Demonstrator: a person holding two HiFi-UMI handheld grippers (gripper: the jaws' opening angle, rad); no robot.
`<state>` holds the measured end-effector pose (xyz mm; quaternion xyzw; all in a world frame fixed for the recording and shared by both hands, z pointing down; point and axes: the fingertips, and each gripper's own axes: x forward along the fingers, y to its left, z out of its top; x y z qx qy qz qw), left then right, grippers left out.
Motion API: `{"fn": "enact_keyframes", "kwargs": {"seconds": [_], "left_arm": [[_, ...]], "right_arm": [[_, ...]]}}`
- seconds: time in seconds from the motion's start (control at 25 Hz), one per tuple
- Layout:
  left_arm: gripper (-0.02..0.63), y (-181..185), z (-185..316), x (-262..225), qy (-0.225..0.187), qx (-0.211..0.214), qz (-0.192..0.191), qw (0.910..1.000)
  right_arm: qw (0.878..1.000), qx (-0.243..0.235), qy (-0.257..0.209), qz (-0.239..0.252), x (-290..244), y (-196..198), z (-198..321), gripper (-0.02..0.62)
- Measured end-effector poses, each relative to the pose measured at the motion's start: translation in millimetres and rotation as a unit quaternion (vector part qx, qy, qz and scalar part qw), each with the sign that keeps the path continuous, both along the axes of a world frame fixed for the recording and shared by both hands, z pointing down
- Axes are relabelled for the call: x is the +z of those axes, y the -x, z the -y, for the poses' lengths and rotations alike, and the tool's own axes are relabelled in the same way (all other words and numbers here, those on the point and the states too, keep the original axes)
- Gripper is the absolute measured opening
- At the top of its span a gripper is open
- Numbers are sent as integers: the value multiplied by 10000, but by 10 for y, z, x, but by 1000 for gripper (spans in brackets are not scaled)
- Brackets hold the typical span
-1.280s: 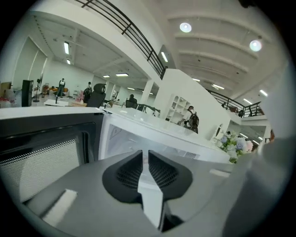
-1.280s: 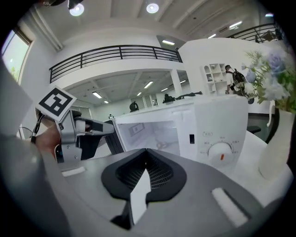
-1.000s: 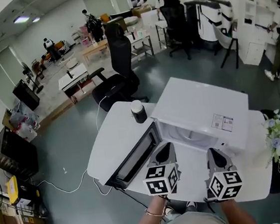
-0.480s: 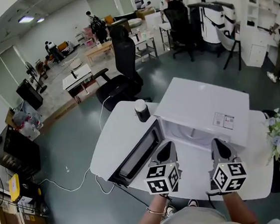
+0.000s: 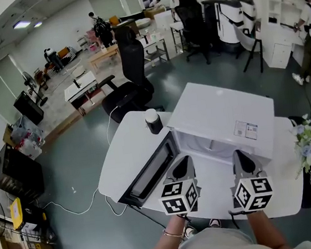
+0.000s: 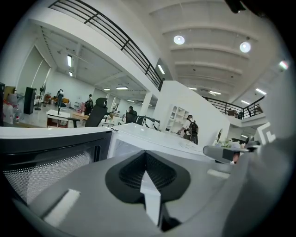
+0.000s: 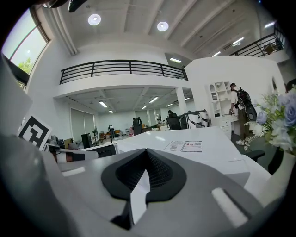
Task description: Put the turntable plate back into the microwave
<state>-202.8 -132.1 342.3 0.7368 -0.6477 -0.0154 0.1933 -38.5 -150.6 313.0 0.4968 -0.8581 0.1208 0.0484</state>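
Left gripper and right gripper, both with jaws closed on nothing, hover before the open microwave, the turntable plate just ahead inside.

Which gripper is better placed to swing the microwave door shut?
Left, probably. The open door hangs left of the microwave, right beside the left gripper; the right gripper sits across the opening, farther from it. Both jaws are shut and empty.
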Motion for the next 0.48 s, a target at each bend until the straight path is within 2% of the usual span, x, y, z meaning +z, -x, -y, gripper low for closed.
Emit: {"fn": "enact_keyframes", "kwargs": {"seconds": [0.48], "left_arm": [[-3,45,-62,85,135,4,-62,9999]], "right_arm": [[10000,5,33,17,-6,19,-43,9]]}}
